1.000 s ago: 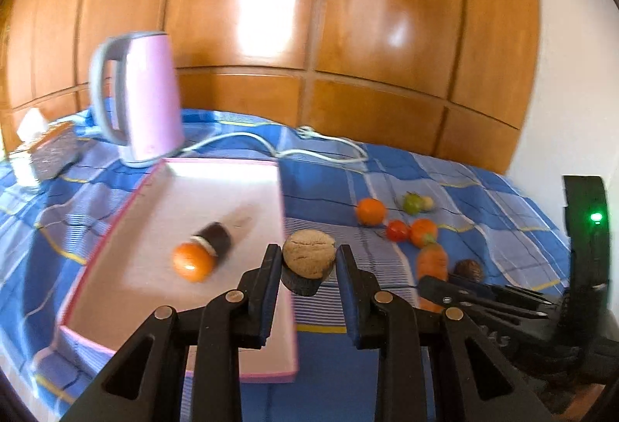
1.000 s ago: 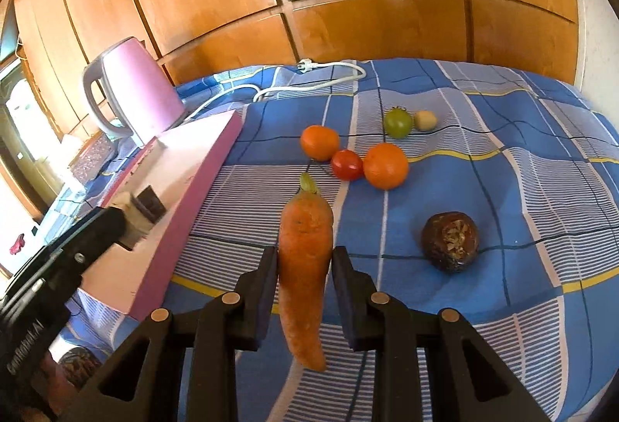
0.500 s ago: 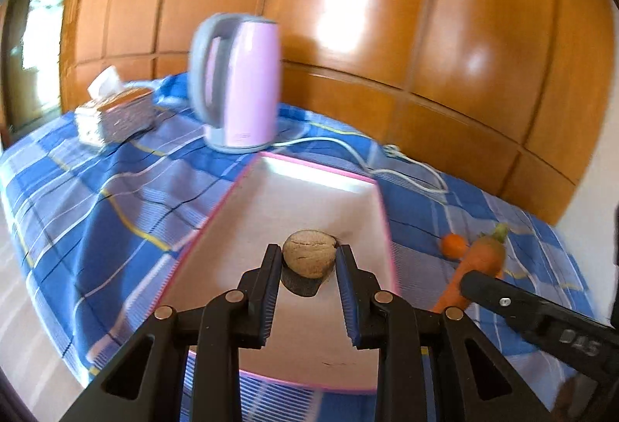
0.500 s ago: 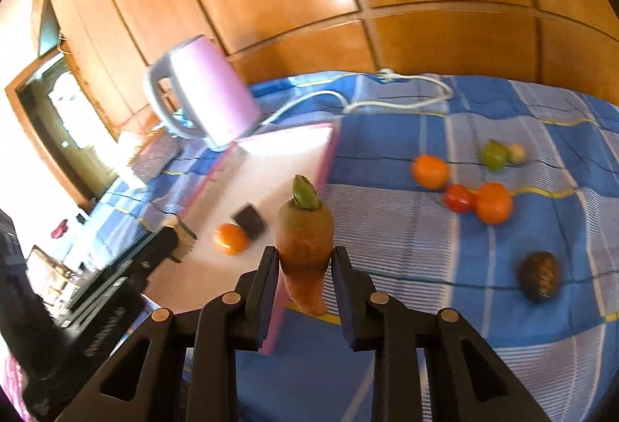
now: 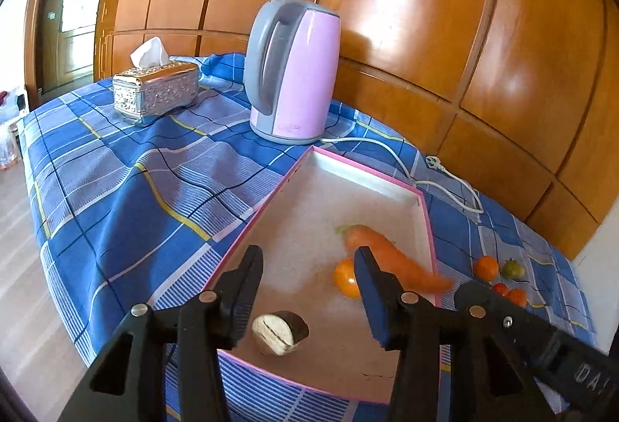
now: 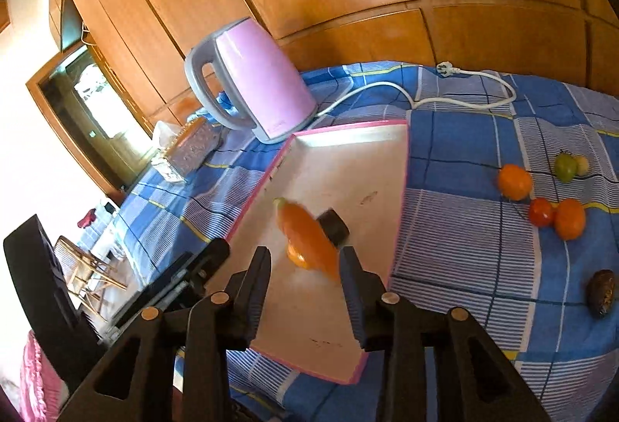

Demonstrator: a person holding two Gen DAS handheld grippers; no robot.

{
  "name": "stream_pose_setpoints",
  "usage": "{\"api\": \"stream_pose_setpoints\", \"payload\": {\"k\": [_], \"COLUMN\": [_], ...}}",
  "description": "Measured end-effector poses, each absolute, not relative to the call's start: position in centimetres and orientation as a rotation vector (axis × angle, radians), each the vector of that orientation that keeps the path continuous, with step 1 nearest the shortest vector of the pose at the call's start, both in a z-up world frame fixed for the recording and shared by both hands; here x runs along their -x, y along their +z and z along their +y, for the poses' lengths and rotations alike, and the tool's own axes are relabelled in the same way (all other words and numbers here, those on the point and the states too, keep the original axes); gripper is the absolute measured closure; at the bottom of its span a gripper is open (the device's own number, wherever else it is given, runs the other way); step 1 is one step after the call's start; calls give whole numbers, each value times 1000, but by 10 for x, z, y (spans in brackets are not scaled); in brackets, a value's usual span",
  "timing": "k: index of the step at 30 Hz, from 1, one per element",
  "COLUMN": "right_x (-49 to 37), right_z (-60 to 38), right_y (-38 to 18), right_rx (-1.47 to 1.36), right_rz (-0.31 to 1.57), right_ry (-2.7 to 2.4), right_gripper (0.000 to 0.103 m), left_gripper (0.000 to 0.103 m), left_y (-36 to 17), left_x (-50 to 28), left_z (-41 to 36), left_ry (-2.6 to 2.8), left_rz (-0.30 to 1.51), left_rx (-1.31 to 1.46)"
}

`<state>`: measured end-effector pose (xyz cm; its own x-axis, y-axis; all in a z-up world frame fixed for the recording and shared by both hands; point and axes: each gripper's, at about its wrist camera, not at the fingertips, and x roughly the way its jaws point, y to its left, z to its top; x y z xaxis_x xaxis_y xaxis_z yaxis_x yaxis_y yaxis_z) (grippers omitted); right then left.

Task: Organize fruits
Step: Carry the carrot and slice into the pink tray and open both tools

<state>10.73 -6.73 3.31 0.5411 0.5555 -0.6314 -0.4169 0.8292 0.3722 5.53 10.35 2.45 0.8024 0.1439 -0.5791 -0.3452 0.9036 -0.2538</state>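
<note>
Both grippers hang over the tray [image 5: 424, 213], fingers apart, holding nothing: left gripper [image 5: 307, 292], right gripper [image 6: 303, 284]. In the tray lie the carrot [image 5: 390, 259], blurred, an orange [image 5: 345, 282] beside it, and a cut brown fruit [image 5: 280, 332] near the tray's front edge. More fruits [image 6: 541, 197] sit on the worktop right of the tray.

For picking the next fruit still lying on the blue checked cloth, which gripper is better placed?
Probably the right gripper. It is open, and the loose round orange fruit and dark brown fruit lie on its side; the open left gripper faces the pink-rimmed tray.
</note>
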Motion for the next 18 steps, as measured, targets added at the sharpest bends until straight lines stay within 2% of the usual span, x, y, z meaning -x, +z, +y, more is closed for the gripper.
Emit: {"api": "stream_pose_setpoints", "payload": {"k": [4,18], "right_x": [-101,-80], "right_z": [-78,-126], "right_y": [28,10], "right_rx": [-174,-86], "right_rz": [819,807], "right_ry": [553,413], "right_gripper": [66,66], "left_gripper": [50,47], "left_y": [20,14], "left_x": [-54,-51], "left_z": [98,70], "left_ry": [269,220], "left_rz": [593,589], "left_rx": [363,302]}}
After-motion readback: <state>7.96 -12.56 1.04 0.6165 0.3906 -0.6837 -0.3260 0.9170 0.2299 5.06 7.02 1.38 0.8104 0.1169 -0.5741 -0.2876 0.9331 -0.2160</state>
